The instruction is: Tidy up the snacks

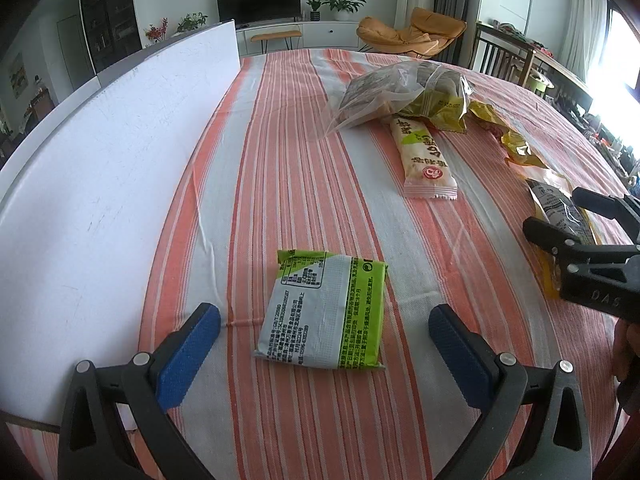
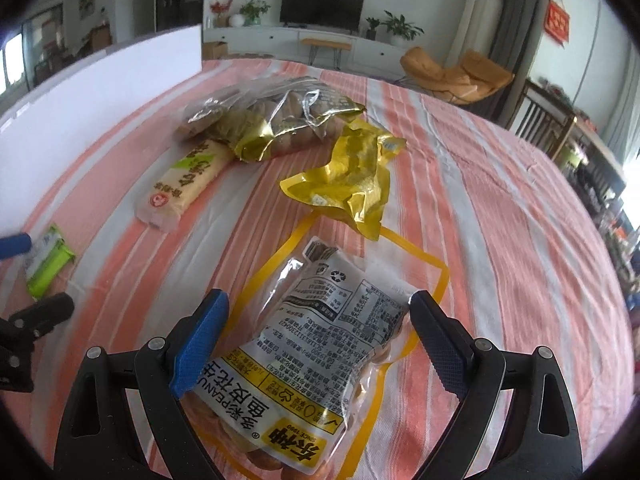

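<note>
A green-and-white snack packet (image 1: 325, 311) lies flat on the striped cloth between the fingers of my open left gripper (image 1: 324, 326); it also shows in the right wrist view (image 2: 48, 262). My open right gripper (image 2: 318, 328) straddles a clear peanut bag with yellow trim (image 2: 320, 356), its fingers apart on either side; I cannot tell if they touch it. The right gripper (image 1: 560, 216) shows at the right edge of the left wrist view over that bag (image 1: 560, 208). A long cream bar (image 1: 424, 160) (image 2: 184, 182) lies further back.
A clear zip bag holding snacks (image 1: 396, 92) (image 2: 272, 120) lies at the far middle. A crumpled yellow wrapper (image 2: 348, 176) (image 1: 516, 144) lies beside it. A white board (image 1: 100, 168) stands along the left side of the table (image 2: 500, 200). Chairs stand beyond the far edge.
</note>
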Available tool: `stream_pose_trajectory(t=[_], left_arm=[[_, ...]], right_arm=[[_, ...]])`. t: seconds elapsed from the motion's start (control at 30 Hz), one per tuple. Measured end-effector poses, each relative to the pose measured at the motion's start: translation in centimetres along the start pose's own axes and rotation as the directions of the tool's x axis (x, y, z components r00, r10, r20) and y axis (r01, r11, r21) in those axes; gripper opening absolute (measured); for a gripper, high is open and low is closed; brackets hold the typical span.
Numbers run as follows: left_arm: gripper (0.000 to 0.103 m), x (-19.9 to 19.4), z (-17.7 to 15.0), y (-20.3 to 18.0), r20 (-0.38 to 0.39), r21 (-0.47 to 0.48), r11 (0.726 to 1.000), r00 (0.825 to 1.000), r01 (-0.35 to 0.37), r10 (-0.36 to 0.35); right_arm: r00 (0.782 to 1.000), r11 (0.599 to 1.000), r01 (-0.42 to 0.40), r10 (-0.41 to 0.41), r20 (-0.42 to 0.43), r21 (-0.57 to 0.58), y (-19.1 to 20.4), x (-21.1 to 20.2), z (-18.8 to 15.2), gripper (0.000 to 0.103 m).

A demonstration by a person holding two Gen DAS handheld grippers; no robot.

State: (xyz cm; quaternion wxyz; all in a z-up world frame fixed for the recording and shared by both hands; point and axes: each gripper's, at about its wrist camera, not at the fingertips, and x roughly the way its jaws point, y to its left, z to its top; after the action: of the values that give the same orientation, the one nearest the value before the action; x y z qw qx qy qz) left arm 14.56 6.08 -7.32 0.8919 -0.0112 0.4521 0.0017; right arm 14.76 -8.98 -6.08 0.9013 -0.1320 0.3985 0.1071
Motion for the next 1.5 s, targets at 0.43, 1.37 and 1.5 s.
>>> stream_pose_trajectory(t=[0.43, 1.37, 1.5], left_arm=[[0.103, 0.0, 0.0, 0.0, 0.0, 0.0, 1.0, 1.0, 0.0, 0.0], [0.103, 0.0, 0.0, 0.0, 0.0, 0.0, 1.0, 1.0, 0.001, -0.001], [0.103, 0.0, 0.0, 0.0, 0.0, -0.001, 1.0, 1.0, 0.001, -0.001]], right_arm=[[0.991, 0.999, 0.036, -0.037, 0.131, 0.009, -0.1, -2.4, -0.7, 0.094], [0.987, 0.948, -0.093, 0.048, 0.153, 0.303, -6.1, -3.0, -3.0, 0.094], [0.988, 0.938, -0.102, 0.058, 0.14, 0.332, -6.7, -2.6, -3.2, 0.094]])
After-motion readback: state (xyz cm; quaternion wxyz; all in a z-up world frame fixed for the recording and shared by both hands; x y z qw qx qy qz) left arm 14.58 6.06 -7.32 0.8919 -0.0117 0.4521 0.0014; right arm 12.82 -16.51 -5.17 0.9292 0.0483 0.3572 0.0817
